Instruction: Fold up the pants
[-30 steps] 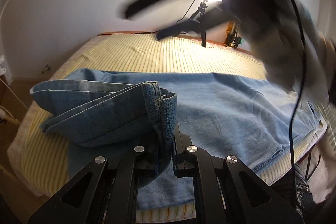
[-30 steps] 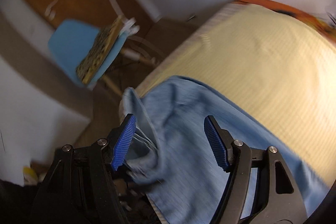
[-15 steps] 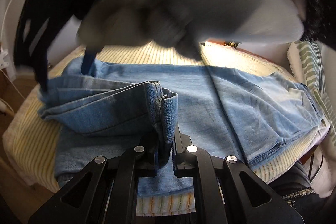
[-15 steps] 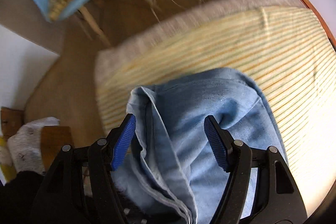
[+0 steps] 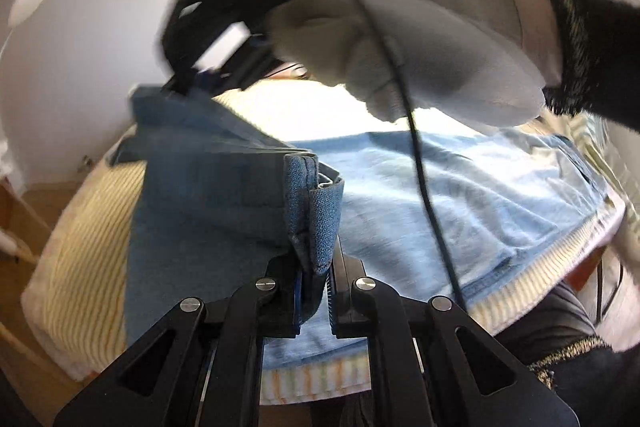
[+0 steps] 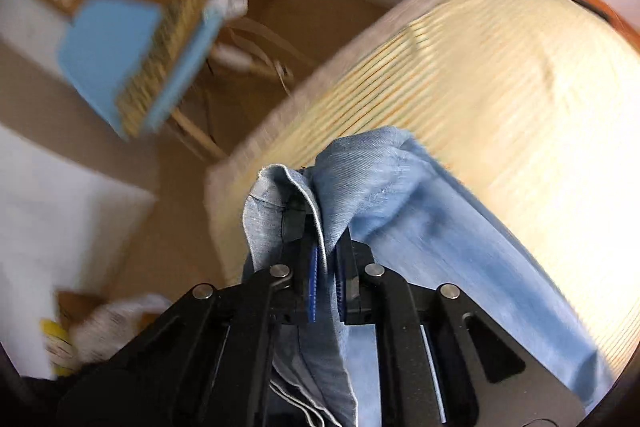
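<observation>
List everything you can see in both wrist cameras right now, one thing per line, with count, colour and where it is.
Light blue denim pants: one, blue, spread across the bed, one end lifted in both grippers.
Yellow striped bed cover: one, pale yellow with fine stripes, under the pants.
Blue chair: one, light blue seat, on the brown floor beyond the bed's end.
White round lamp: one, white, against the wall at far left.
Black cable: one, black, hanging from the right gripper.
Left gripper: one, black, shut on a pants hem.
Right gripper: one, black with blue pads, just closed on pants fabric.
White gloved hand: one, white, holding the right gripper.
</observation>
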{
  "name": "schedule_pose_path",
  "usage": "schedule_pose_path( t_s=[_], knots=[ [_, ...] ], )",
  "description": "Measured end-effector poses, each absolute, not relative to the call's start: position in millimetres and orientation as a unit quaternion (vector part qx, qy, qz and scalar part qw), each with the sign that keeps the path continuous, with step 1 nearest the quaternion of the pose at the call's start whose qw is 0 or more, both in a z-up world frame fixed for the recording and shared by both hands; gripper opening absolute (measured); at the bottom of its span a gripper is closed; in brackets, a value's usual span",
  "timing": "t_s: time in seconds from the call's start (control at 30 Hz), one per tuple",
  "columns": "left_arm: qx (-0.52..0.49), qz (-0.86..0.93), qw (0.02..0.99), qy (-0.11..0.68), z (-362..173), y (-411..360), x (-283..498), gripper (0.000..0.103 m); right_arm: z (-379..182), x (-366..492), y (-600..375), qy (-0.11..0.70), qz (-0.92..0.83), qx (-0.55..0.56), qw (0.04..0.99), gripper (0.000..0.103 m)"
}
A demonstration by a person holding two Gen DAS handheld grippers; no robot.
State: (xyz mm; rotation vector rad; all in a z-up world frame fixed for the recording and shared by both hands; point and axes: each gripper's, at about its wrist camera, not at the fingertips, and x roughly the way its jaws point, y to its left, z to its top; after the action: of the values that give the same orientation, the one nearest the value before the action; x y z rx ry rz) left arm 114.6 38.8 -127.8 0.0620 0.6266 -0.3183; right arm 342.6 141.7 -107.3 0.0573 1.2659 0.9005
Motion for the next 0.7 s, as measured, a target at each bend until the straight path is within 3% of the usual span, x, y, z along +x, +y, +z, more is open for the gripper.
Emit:
schedule_pose_path(
  t_s=[0.1,0.23,0.3,0.37,0.53,0.57,0.7],
  knots=[
    [0.056,-0.191,0.929,0.312,-127.0,19.7,114.3,0.007,-107.6,354.4,67.5,0.552,0.398,0.124,0.722,0.008],
    [0.113,-0.24,0.906,0.33,-139.7,-15.0,111.7,0.007,-124.4,355.4,0.9,0.575,0.338,0.156,0.728,0.017],
    [0.13,-0.256,0.898,0.334,-142.7,-24.6,110.1,0.007,-129.2,348.1,-19.1,0.58,0.33,0.17,0.725,0.027],
    [0.14,-0.265,0.893,0.337,-143.3,-30.6,107.0,0.007,-128.5,340.3,-35.3,0.566,0.339,0.196,0.726,0.046],
    [0.128,-0.267,0.891,0.344,-140.4,-28.0,100.6,0.007,-133.0,334.5,-71.6,0.54,0.364,0.304,0.696,0.058],
    [0.133,-0.267,0.89,0.345,-140.8,-28.6,99.6,0.007,-131.5,334.3,-77.8,0.539,0.364,0.305,0.695,0.062],
    [0.152,-0.263,0.887,0.348,-145.1,-30.3,95.0,0.007,-125.8,329.8,-58.3,0.557,0.346,0.242,0.715,0.064]
  ],
)
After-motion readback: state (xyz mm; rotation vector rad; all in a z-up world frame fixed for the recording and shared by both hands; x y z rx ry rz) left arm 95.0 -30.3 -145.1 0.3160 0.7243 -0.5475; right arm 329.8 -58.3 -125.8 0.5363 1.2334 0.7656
